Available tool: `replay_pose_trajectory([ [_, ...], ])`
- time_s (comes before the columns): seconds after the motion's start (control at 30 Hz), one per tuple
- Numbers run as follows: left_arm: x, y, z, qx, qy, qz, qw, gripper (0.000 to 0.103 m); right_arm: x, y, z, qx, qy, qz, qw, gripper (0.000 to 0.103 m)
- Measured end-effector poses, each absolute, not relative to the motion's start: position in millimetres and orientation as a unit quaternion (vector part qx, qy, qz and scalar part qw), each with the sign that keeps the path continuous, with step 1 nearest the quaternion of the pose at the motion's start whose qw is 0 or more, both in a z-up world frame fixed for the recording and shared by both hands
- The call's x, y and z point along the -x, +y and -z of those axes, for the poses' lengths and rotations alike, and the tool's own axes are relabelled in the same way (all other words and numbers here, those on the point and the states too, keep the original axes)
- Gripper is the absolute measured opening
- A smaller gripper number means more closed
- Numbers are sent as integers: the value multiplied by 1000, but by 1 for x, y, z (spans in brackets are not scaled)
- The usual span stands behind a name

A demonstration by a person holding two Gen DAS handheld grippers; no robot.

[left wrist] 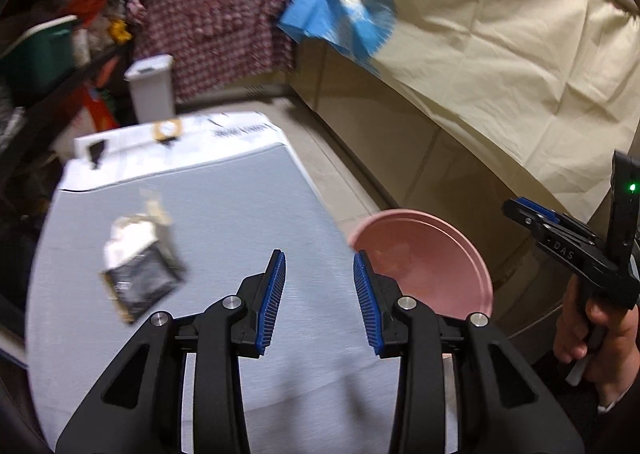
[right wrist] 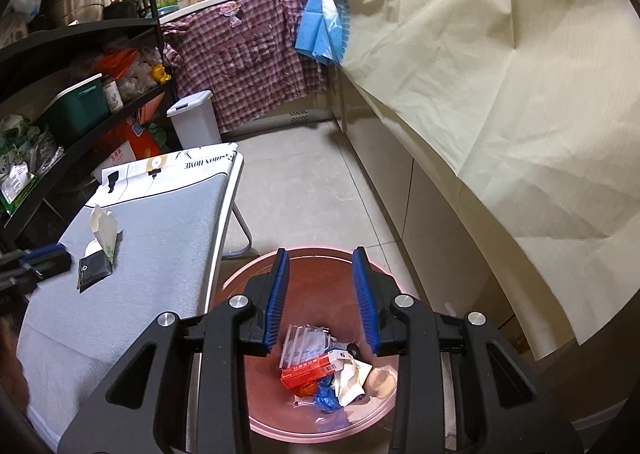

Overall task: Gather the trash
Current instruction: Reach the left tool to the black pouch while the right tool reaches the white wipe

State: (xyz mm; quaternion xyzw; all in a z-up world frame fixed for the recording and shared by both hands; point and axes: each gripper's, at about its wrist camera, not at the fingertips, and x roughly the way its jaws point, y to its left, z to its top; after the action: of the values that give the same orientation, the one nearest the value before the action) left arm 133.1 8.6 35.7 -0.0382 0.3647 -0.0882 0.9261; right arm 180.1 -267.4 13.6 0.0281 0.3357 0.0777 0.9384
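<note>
Trash partly gathered: some in the pink bin, two pieces left on the surface.

Below the right gripper (right wrist: 320, 294), the round pink bin (right wrist: 240, 282) holds a red carton (right wrist: 308, 370), a clear wrapper (right wrist: 300, 342), blue plastic and crumpled paper. Ahead-left of the left gripper (left wrist: 320, 294), a black sachet (left wrist: 140, 286) lies flat touching an opened white carton (left wrist: 132, 230).

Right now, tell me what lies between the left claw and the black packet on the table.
Nothing: only bare grey tabletop separates the open left claw from the black packet, seen in the left wrist view.
</note>
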Motion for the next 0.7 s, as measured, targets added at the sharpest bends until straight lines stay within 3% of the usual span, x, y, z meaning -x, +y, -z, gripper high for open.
replay_pose_trajectory([
  [0.2,-120,74,-43,52,367,60,927,34,-170,-260,-23,-30,323,-89,942,34],
  [0.37,-123,121,-47,30,359,22,933,23,-164,-243,-26,-16,320,-99,942,34],
  [0.7,-137,171,6,72,384,-2,920,19,-168,-186,-32,-23,315,-159,935,24],
])
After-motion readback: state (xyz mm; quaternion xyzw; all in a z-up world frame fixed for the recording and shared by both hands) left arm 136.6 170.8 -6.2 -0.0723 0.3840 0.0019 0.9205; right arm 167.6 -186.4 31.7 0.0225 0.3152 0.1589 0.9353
